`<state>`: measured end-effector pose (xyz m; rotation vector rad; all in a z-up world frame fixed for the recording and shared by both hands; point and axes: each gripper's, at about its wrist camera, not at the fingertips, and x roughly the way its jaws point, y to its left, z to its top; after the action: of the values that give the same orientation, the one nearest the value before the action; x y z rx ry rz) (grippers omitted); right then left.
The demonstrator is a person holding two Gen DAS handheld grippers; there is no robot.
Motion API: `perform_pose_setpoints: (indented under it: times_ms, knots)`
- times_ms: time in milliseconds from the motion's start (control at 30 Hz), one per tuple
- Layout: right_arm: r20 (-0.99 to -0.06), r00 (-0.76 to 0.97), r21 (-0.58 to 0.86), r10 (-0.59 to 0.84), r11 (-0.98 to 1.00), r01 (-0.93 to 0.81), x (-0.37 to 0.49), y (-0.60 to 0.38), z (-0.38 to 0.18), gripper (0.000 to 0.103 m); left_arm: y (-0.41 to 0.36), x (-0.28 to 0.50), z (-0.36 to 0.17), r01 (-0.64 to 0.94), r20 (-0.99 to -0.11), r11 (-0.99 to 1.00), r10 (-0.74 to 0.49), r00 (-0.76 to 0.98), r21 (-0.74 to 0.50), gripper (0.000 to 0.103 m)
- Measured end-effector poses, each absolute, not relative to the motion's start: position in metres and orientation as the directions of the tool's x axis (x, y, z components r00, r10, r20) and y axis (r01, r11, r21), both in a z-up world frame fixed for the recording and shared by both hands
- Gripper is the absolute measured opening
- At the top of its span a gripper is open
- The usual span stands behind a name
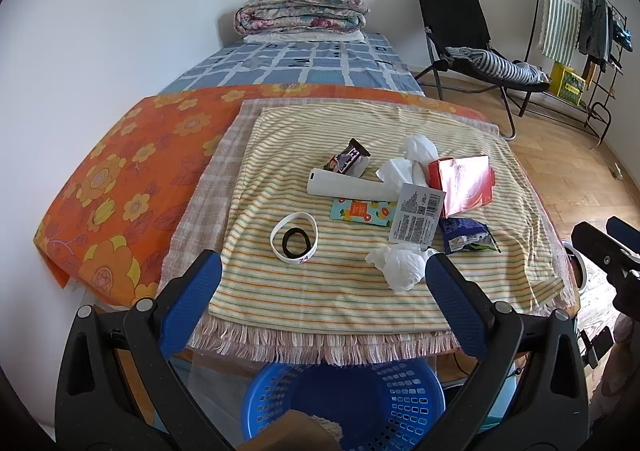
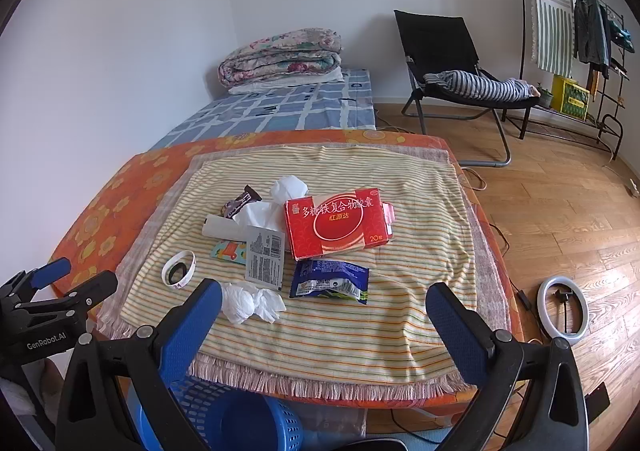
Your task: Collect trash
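Observation:
Trash lies on a striped cloth [image 1: 320, 291] [image 2: 320, 339]: a red box [image 1: 464, 181] [image 2: 336, 225], a blue snack wrapper [image 1: 466, 237] [image 2: 330, 281], crumpled tissues [image 1: 400, 265] [image 2: 250, 301], more tissue [image 1: 408, 159] [image 2: 280, 197], a chocolate wrapper [image 1: 348, 161] [image 2: 240, 203] and a barcode label [image 1: 418, 217] [image 2: 264, 259]. A blue basket [image 1: 344, 403] [image 2: 248, 423] sits below the front edge. My left gripper [image 1: 322, 277] is open and empty, above the front edge. My right gripper [image 2: 324, 311] is open and empty too; it also shows in the left wrist view [image 1: 604, 241].
A white tube [image 1: 352, 187], a patterned card [image 1: 362, 211] and a white wristband around a black hair tie [image 1: 294, 241] also lie on the cloth. A folding chair [image 2: 448, 63], a clothes rack [image 2: 576, 31] and a ring light [image 2: 562, 309] stand on the wooden floor at right.

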<state>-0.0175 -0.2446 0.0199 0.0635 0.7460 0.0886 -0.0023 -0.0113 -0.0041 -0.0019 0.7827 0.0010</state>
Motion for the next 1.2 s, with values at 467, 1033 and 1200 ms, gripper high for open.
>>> perform_pose_setpoints:
  times_ms: [467,1033,1200]
  knots:
    - [-0.686,0.720,0.090,0.108,0.994,-0.064,-0.016,-0.240,0.016,0.103,0.008,0.004,-0.006,-0.019,-0.718,0.999,-0.006,0.696,-0.027,0.103]
    - [-0.712,0.683,0.117,0.167,0.986,-0.119,-0.008,-0.232,-0.007,0.103,0.052,0.024,-0.042,-0.003,-0.757,0.998,-0.045,0.652,-0.061,0.099]
    - [-0.767,0.610,0.125,0.201,0.978,-0.166,0.002,-0.216,-0.022,0.103,0.064,0.039,-0.057,-0.001,-0.781,0.996,-0.065,0.621,-0.084,0.083]
